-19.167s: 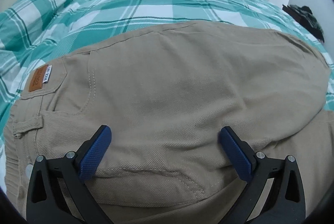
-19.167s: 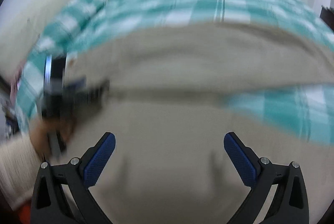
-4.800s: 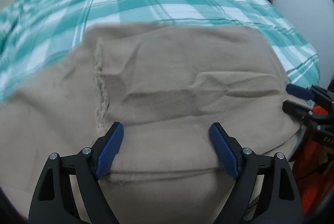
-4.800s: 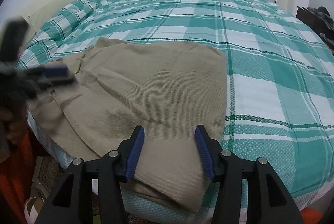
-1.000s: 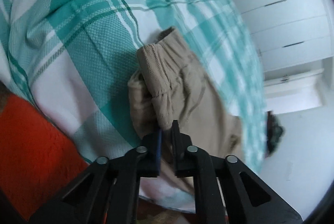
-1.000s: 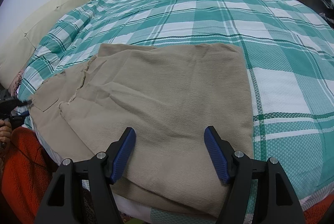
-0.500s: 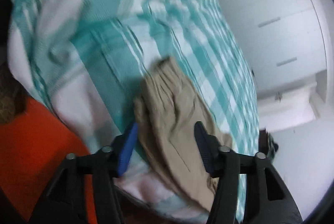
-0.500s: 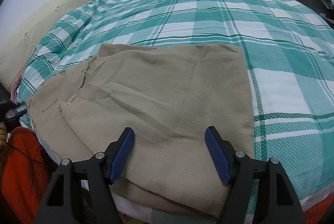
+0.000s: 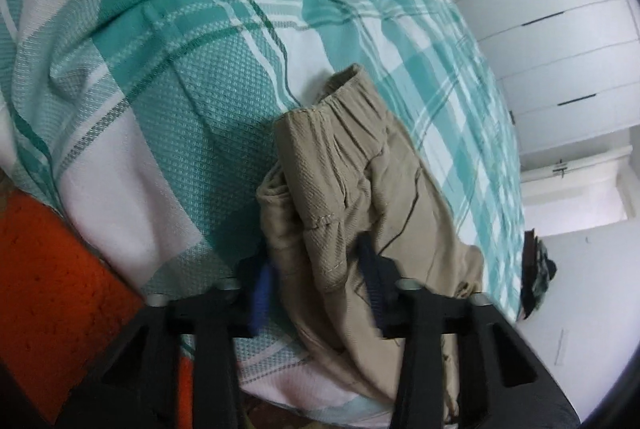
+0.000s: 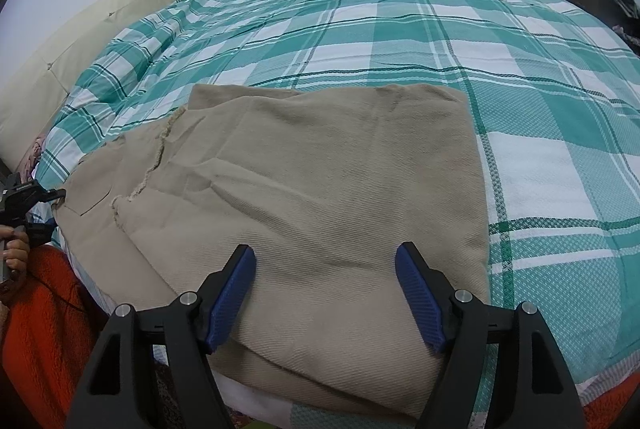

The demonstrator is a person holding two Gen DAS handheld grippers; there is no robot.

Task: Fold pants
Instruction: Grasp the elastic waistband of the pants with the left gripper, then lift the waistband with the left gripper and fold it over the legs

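Checked bed (image 10: 540,149) all around. Left tongs (image 9: 316,287) are spread around the waistband corner of the folded pants (image 9: 352,189), not pinching it. Right tongs (image 10: 326,293) hang wide open over the pants' near edge, holding nothing.

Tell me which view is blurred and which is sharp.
Left wrist view: motion blur smears the left tongs and the far plaid bedspread; the khaki pants read clearly. Right wrist view: sharp throughout, evenly lit, with fisheye curvature bending the bed.
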